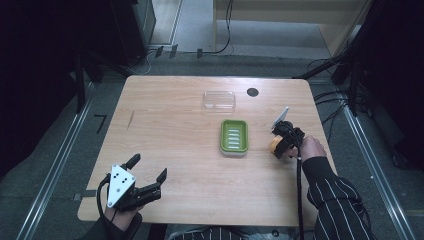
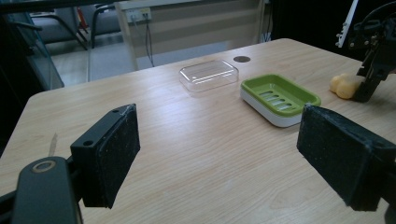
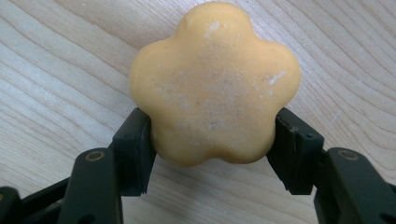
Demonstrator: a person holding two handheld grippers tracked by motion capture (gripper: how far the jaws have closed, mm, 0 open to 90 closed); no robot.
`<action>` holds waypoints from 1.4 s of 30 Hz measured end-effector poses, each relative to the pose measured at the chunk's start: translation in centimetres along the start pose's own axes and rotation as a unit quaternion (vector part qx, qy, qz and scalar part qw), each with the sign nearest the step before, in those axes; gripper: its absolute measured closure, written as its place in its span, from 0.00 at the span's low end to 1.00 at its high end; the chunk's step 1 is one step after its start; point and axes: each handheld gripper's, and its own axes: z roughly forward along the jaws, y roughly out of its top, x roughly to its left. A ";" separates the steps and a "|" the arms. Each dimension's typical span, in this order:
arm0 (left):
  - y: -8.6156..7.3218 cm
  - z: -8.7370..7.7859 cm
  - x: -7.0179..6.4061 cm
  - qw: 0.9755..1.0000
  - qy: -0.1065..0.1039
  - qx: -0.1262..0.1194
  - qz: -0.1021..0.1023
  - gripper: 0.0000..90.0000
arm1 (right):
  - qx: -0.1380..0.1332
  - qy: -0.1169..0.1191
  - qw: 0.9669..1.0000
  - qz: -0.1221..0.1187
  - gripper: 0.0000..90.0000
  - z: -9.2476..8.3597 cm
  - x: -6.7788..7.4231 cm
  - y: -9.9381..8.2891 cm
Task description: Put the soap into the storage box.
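An orange flower-shaped soap lies on the wooden table at the right, also seen as a small soap in the high view. My right gripper points down at it, its two black jaws pressed against the soap's opposite sides. A green soap dish with a slotted floor sits left of the soap, empty. Beyond it lies a clear plastic lid. My left gripper rests near the front left corner, open, with nothing between its pads.
A round cable hole is in the table near the far edge, right of the lid. Bare wood spreads across the table's left half. Cables and dark stands surround the table on the floor.
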 end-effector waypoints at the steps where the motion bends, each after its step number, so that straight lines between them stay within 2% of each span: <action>1: 0.0 0.0 0.0 1.000 0.000 0.000 0.000 0.15 | 0.000 -0.001 1.000 -0.001 0.44 -0.1 0.0 0.0; 12: 0.0 0.0 0.0 1.000 0.001 -0.002 -0.003 0.15 | -0.006 -0.002 1.000 -0.006 0.44 -0.9 0.4 0.0; 26: 0.0 0.0 0.0 1.000 0.002 0.001 0.001 0.15 | -0.034 0.000 0.999 -0.009 0.44 -2.5 0.6 -0.1; 30: 0.0 0.0 0.0 1.000 0.002 0.001 0.000 0.15 | -0.040 -0.002 0.999 -0.017 0.44 -2.8 0.7 0.0; 33: 0.0 0.0 0.0 1.000 0.002 0.001 0.000 0.15 | -0.044 -0.001 0.999 -0.012 0.44 -3.1 0.9 0.1; 35: 0.0 0.0 0.0 1.000 0.001 0.000 -0.001 0.15 | -0.050 -0.003 0.999 -0.020 0.44 -3.4 1.0 0.1; 42: 0.0 0.0 0.0 1.000 0.001 0.001 0.000 0.15 | -0.061 -0.001 0.998 -0.024 0.44 -4.2 1.2 0.2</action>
